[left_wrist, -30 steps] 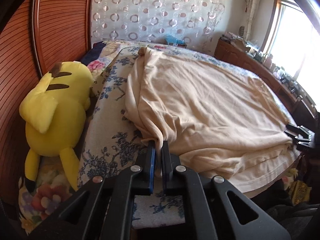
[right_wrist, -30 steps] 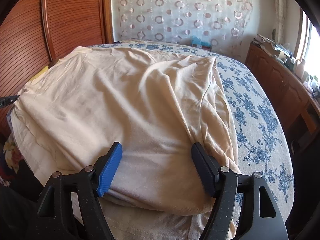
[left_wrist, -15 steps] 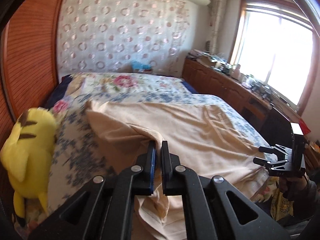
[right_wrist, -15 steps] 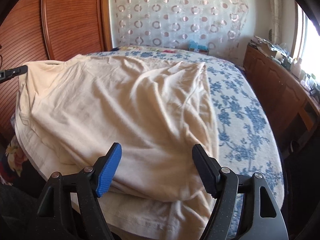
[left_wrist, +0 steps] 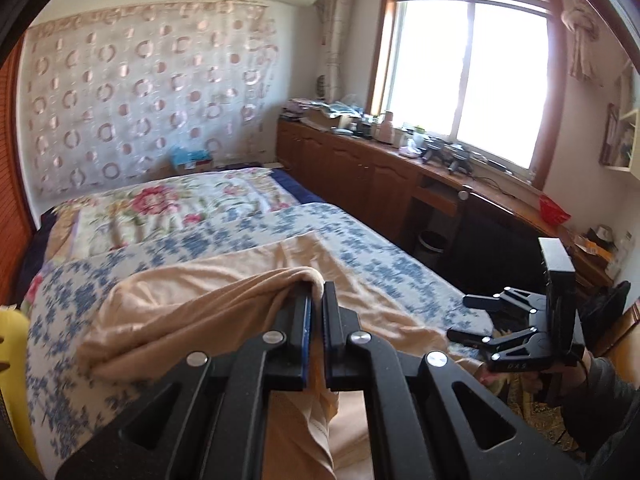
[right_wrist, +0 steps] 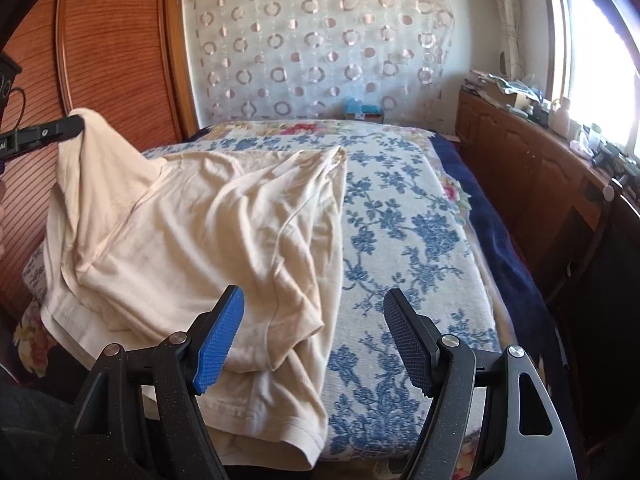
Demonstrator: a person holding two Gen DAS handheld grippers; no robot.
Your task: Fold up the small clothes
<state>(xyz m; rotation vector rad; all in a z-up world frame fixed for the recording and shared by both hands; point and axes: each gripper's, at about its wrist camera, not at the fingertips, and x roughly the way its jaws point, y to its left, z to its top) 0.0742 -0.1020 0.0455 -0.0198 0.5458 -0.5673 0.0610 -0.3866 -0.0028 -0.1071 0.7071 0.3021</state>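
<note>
A cream T-shirt (right_wrist: 224, 232) lies across the near left part of the bed, over a blue-flowered cover (right_wrist: 404, 240). My left gripper (left_wrist: 317, 292) is shut on a bunched edge of the shirt (left_wrist: 200, 308) and holds it lifted off the bed. From the right wrist view the same gripper (right_wrist: 76, 124) shows at the far left, with cloth hanging from its tip. My right gripper (right_wrist: 314, 320) is open above the shirt's near right edge, nothing between its pads. It also appears at the right of the left wrist view (left_wrist: 460, 318), held by a hand.
A yellow plush toy (left_wrist: 12, 364) lies at the bed's left edge. A wooden wardrobe (right_wrist: 112, 60) stands along the left. Low wooden cabinets (right_wrist: 532, 168) with clutter run under the window on the right. A floral quilt (left_wrist: 168, 208) covers the far end of the bed.
My left gripper has risen and swung toward the right, pulling the shirt's left side up and over. The right gripper has drawn back and up; the shirt no longer fills its jaws.
</note>
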